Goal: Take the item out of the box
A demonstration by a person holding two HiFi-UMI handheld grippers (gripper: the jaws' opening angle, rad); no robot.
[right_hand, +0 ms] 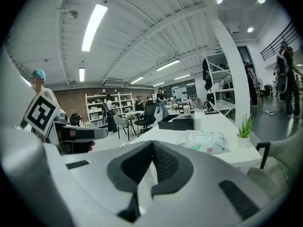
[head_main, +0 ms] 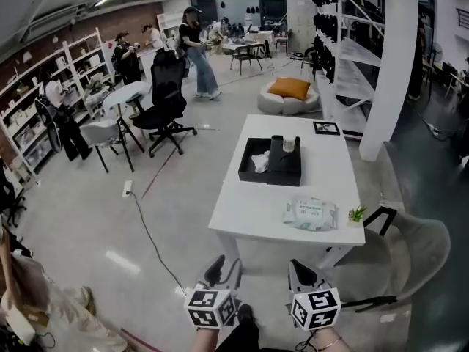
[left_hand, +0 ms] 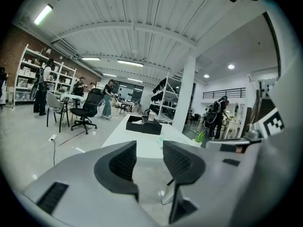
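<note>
Both hands hold their tools low and side by side, short of the near edge of the white table (head_main: 253,213), pointing at it with a slight downward tilt. The left gripper (head_main: 225,268) has its jaws spread with nothing between them, while the right gripper (head_main: 297,268) has its jaws pressed together, empty. The crumpled white item (head_main: 260,161) lies in the black box (head_main: 249,176) on the far half of the tabletop, toward its left edge, well apart from both grippers.
</note>
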